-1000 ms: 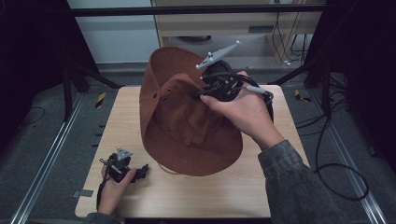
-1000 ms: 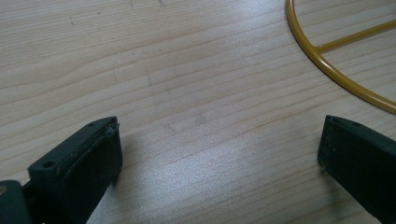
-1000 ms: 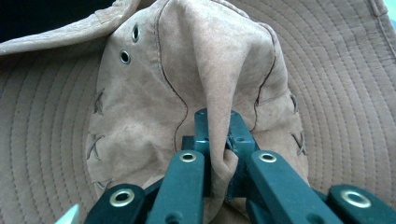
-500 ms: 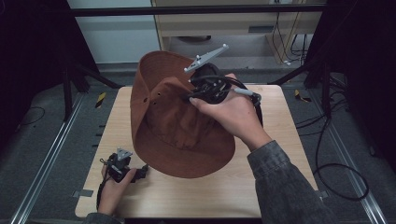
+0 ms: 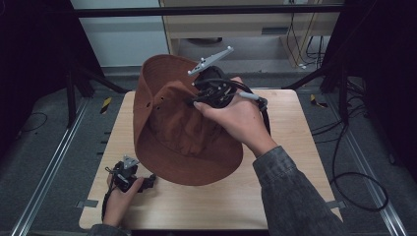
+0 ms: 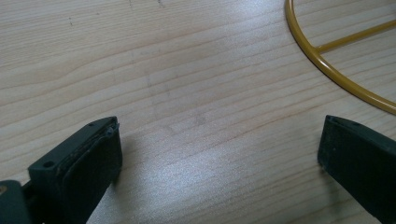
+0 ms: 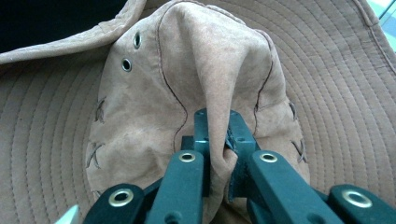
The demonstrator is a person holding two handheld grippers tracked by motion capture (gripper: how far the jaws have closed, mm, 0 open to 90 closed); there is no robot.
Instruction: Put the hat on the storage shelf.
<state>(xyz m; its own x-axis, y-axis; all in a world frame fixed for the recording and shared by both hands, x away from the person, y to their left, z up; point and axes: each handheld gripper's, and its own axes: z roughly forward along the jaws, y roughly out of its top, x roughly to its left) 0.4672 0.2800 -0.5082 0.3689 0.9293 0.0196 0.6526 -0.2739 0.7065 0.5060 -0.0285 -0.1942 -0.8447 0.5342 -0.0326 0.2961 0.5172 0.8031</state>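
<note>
1. Right gripper (image 5: 212, 91): its fingers (image 7: 236, 128) are pinched tight on a fold of suede at the crown of the brown hat (image 5: 182, 132). In the right gripper view the fold runs up between the two fingers, and the stitched brim spreads out behind it.
2. Hat position: it is lifted and tilted over the middle of the table (image 5: 290, 147). The far brim stands high; the near brim hangs low toward the table's near edge. Whether that low brim touches the wood cannot be told.
3. Left gripper (image 5: 129, 177): it rests low on the table, near-left of the hat, just beside its low brim. Its fingers (image 6: 84, 158) are wide apart with nothing between them.
4. Yellow wire ring (image 6: 327, 65): it lies on the table ahead of the left gripper. Its place relative to the hat cannot be told.
5. Step in hand, as judged: carrying or turning the hat by a single pinch of its crown.
6. To do it well:
   - Keep the pinch firm; soft suede may slide out of a narrow grip.
   - Move slowly, because the wide brim swings and may drag on the table.
   - Keep the low brim off the left gripper.
   - If the hat sags, bring the idle left gripper to the brim for a second hold.
</note>
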